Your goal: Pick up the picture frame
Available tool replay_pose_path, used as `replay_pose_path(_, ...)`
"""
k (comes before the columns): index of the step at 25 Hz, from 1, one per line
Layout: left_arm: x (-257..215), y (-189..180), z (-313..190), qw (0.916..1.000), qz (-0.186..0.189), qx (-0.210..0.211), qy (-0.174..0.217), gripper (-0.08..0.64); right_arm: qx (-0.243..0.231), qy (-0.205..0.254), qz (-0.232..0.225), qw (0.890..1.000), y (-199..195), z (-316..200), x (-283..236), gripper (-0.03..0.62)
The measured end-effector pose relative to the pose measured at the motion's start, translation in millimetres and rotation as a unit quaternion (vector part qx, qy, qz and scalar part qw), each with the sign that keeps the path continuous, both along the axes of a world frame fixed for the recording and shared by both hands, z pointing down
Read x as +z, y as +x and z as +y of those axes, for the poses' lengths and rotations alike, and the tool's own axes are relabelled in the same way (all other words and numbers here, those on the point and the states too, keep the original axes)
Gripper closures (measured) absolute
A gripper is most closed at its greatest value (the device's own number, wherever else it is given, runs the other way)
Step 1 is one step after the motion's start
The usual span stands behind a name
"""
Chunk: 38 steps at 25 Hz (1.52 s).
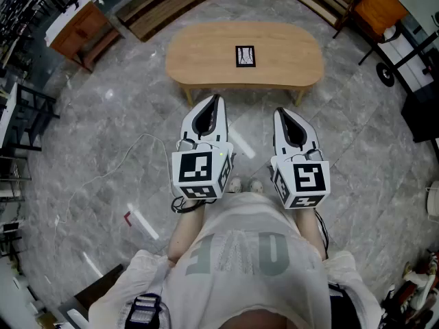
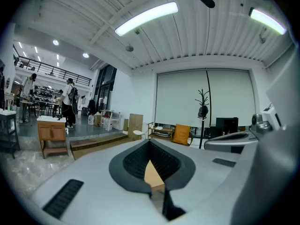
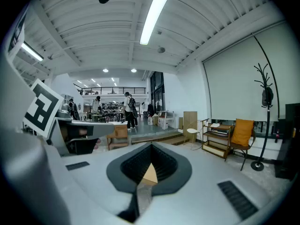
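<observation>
The picture frame (image 1: 245, 55), small with a black border, lies flat near the middle of an oval wooden table (image 1: 199, 53) in the head view. Both grippers are held side by side over the floor, short of the table's near edge, pointing toward it. My left gripper (image 1: 217, 99) is shut with nothing in it, its tips meeting in a point (image 2: 150, 143). My right gripper (image 1: 280, 112) is also shut and empty (image 3: 151, 146). In each gripper view only a sliver of the wooden table shows behind the closed pads; the frame itself is hidden there.
Grey marble floor surrounds the table. A wooden cabinet (image 1: 79, 29) stands at the far left, and an orange chair (image 1: 377, 7) with shelving at the far right. A white cable (image 1: 113, 172) trails on the floor at left. People (image 2: 70, 102) stand far off.
</observation>
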<state>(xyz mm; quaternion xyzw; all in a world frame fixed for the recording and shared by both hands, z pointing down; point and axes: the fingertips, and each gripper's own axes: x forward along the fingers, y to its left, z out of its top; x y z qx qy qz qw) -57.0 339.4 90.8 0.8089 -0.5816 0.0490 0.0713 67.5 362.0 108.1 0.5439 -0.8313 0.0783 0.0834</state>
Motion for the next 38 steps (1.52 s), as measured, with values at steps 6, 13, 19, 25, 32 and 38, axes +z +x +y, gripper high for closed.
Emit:
replay_pose_path(6,0.7,-4.4,-1.5,1.0000,0.005,0.004,0.002,0.551,0.002,-0.001,0.004,1.000,-3.9,-0.9,1.4,0.588)
replay_pose_path(13,3.4,-9.4,-4.5,0.9999,0.008,0.010,0.000,0.551,0.004,-0.004,0.007,1.000,-9.8,-3.3,2.9,0.588)
replay_pose_path(19,6.4,-14.3,-8.7,0.9999,0.010,0.013,-0.004,0.551,0.015,-0.002,-0.023,1.000,-11.3,-5.6,0.7,0.588)
replay_pose_path(25,6.8,-18.0,-10.8,0.9998,0.011,0.019,-0.004,0.551,0.020,-0.007,-0.023,0.999,-14.9,-6.0,3.7,0.588)
replay_pose_path(32,6.4,-32.5,-9.4,0.9996,0.012,0.025,-0.001,0.551,0.022,-0.009,-0.024,0.999,-31.1,-1.8,6.3,0.588)
replay_pose_path(38,9.2,-58.2,-1.7,0.9990,0.029,0.031,-0.009,0.551,0.026,-0.016,-0.023,0.999,-58.2,12.9,10.0,0.588)
